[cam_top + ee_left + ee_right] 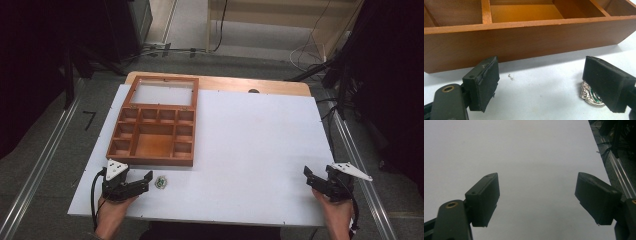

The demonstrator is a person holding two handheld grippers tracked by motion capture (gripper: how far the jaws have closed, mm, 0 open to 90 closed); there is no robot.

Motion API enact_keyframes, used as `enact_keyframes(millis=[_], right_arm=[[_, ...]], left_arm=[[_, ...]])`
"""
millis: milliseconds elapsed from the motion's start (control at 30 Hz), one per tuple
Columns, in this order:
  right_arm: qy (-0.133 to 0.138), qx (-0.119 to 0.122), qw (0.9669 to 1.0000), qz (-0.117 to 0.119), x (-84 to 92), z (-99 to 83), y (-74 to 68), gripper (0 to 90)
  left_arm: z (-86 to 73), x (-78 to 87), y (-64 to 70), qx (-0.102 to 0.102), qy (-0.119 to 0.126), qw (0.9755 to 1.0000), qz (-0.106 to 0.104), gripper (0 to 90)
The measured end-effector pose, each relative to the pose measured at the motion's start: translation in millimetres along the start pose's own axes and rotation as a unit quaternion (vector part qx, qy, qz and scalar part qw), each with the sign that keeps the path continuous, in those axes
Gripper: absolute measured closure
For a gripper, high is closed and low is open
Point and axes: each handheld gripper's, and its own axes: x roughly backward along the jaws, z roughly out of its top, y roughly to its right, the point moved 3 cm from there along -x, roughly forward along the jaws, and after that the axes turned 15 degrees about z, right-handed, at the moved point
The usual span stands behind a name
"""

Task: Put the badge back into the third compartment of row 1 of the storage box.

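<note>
Left tongs (541, 85) gape beside round silver green-stoned brooch (591, 96), near wooden box (524, 37).

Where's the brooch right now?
In the high view the brooch lies on the white table, just in front of the wooden box and right of the open left gripper. In the left gripper view it sits partly behind the right-hand jaw.
</note>
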Motion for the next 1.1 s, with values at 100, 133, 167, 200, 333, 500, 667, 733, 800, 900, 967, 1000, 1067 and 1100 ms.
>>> enact_keyframes(millis=[100,133,167,200,333,500,667,733,800,900,967,1000,1067,1100], right_arm=[[0.0,0.0,1.0,0.001,-0.1,0.0,-0.2,18.0],[0.0,0.003,1.0,-0.001,0.0,0.1,-0.3,18.0],[0.002,0.005,1.0,-0.001,0.2,0.2,-0.3,18.1],[0.003,0.005,1.0,-0.001,0.5,0.4,-0.3,18.1],[-0.001,0.001,1.0,0.002,0.1,0.1,-0.3,18.2],[-0.003,0.003,1.0,0.004,-0.8,-0.2,-0.3,18.2],[-0.005,0.003,1.0,0.004,-0.9,-0.2,-0.5,18.2],[-0.003,0.003,1.0,0.005,-0.8,-0.1,-0.4,18.2],[-0.003,0.002,1.0,0.006,-0.4,0.0,-0.5,18.2],[-0.002,0.001,1.0,0.007,-0.1,0.1,-0.7,18.1],[-0.003,0.001,1.0,0.006,-0.1,0.0,-0.7,18.1],[-0.003,0.001,1.0,0.007,-0.1,0.0,-0.7,18.2],[-0.003,0.001,1.0,0.007,-0.1,0.0,-0.7,18.1],[-0.003,0.001,1.0,0.007,-0.1,0.0,-0.7,18.1]], left_arm=[[0.0,-0.1,0.8,0.001,0.001,1.0,-0.001,14.5],[0.0,-0.2,1.1,0.0,0.0,1.0,-0.001,14.5],[-0.2,-0.4,1.8,-0.002,-0.001,1.0,-0.001,14.5],[-0.3,-0.5,2.4,-0.001,-0.002,1.0,-0.002,14.5],[-0.5,-0.9,5.0,-0.002,-0.004,1.0,-0.007,14.5],[-0.4,-0.5,7.0,-0.002,-0.003,0.9999,-0.011,14.5],[-0.4,-0.9,8.2,-0.002,-0.003,0.9999,-0.012,14.5],[-0.4,-0.8,8.8,-0.003,-0.004,0.9999,-0.013,14.5],[-0.4,-0.9,9.3,-0.005,-0.004,0.9999,-0.015,14.6],[-0.6,-0.7,11.1,-0.004,-0.004,0.9998,-0.017,14.8],[-1.3,-0.4,13.7,-0.009,-0.006,0.9997,-0.02,15.2],[-1.5,-0.5,14.7,-0.011,-0.007,0.9997,-0.022,15.2],[-1.7,-0.4,15.7,-0.011,-0.007,0.9996,-0.023,16.1],[-1.9,-0.4,16.4,-0.012,-0.007,0.9996,-0.024,16.2]])
